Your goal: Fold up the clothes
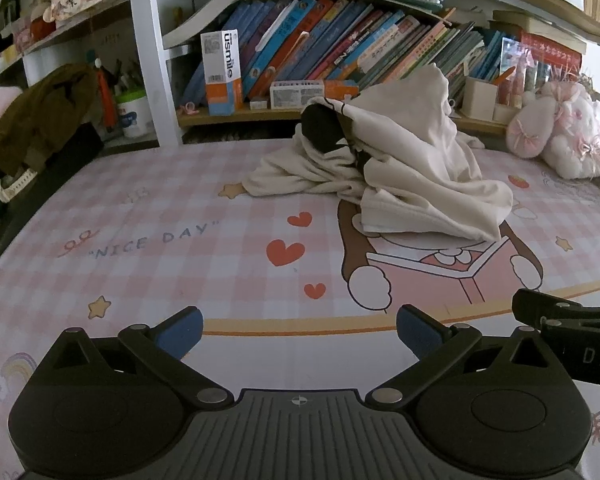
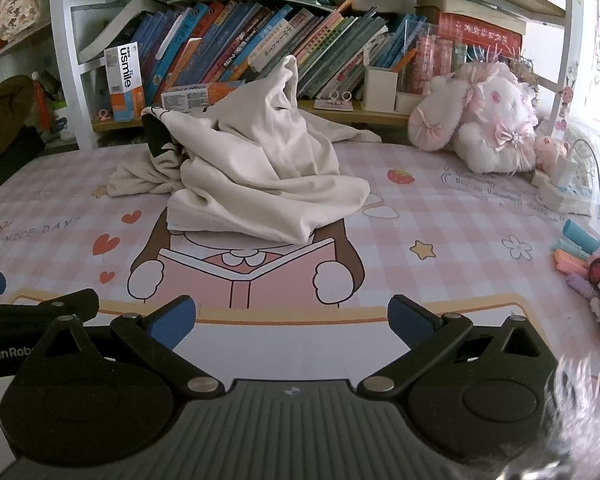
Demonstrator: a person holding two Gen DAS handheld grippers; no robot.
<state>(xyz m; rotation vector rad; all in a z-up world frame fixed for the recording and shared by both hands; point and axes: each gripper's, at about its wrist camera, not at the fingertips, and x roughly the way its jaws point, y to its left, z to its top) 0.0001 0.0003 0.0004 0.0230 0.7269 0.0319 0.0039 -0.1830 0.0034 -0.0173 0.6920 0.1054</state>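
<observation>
A crumpled cream-white soft cloth garment with a black printed patch (image 1: 400, 168) is seen heaped on the pink checked cartoon-printed bench (image 1: 180, 264), just in front of the bookshelf of slanted books (image 1: 340, 52) and beside the pink-and-white plush rabbit (image 2: 488, 120). The left claw (image 1: 299, 336) and the right claw (image 2: 292, 326) are held wide open and empty, well short of the heap. The fabric is judged light, limp and non-fragile; a hem or corner nearest the claws is best pinched.
</observation>
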